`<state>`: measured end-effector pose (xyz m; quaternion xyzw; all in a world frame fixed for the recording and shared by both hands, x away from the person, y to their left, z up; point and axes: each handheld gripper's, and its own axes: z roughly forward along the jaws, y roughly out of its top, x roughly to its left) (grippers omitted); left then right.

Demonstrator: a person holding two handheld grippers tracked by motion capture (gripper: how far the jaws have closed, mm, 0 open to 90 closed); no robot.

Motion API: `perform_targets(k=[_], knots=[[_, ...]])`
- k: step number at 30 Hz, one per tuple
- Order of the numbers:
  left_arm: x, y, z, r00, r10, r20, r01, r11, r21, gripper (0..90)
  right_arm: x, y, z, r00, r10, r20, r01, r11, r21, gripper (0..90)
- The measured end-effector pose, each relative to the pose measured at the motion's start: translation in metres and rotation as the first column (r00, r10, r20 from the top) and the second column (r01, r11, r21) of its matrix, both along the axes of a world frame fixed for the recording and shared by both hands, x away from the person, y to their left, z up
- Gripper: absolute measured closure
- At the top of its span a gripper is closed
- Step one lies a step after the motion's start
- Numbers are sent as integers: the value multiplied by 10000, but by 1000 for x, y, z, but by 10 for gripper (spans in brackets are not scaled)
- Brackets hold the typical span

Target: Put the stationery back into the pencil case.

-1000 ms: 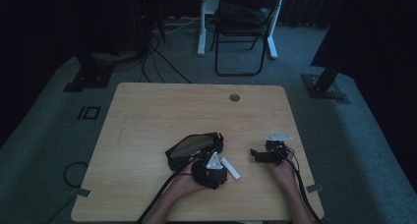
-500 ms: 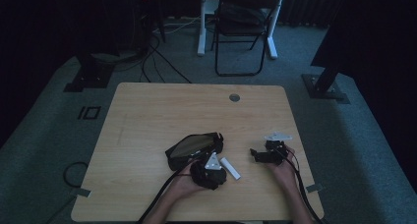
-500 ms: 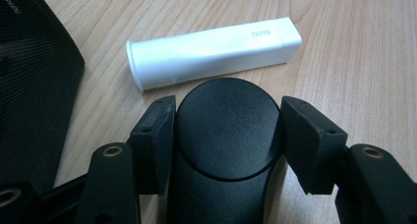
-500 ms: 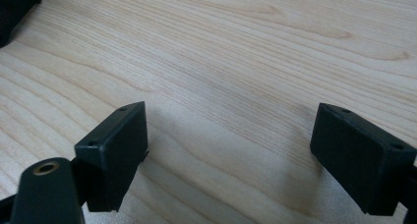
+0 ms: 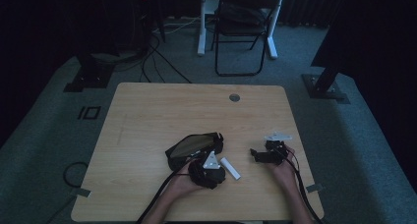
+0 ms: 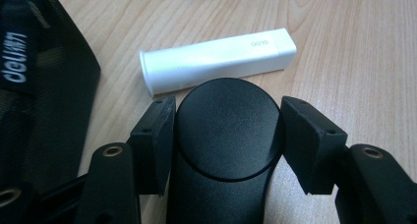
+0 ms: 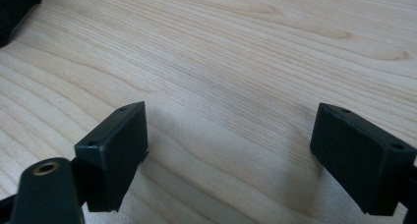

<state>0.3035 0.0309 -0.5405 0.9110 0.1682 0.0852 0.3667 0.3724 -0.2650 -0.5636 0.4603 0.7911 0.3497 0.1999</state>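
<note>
My left gripper (image 6: 227, 121) has a black round-topped cylinder (image 6: 223, 155) between its jaws; they have just been closing and both pads (image 6: 157, 135) now lie against its sides. Just beyond it a white tube (image 6: 216, 62) lies flat on the wooden table (image 5: 147, 116). A black mesh pouch (image 6: 34, 86) sits beside it. From above, the left gripper (image 5: 206, 170) is at the near middle, with the white tube (image 5: 230, 168) to its right and the pouch (image 5: 194, 145) behind. My right gripper (image 7: 231, 150) stands open over bare wood; from above it (image 5: 254, 154) points left.
A round cable hole (image 5: 234, 97) sits near the table's far edge. A folding chair (image 5: 243, 32) and desk legs stand on the carpet behind. Cables (image 5: 157, 52) trail over the floor at the far left. The table's left half is bare wood.
</note>
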Motion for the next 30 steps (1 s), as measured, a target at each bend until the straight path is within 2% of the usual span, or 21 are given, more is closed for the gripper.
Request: perform_targets(k=[8, 21, 30], knots=[[-1, 2, 9, 10000, -75, 10, 75, 9996, -281, 417, 0, 0, 0, 10000, 5, 3, -5, 10000, -1, 142], [-3, 5, 24, 9997, -226, 132, 231, 9986, -466, 416, 0, 0, 0, 10000, -1, 2, 1, 10000, -1, 142], [-4, 8, 28, 9996, -178, 197, 189, 9981, -578, 417, 0, 0, 0, 10000, 6, 10, -6, 10000, 1, 142]])
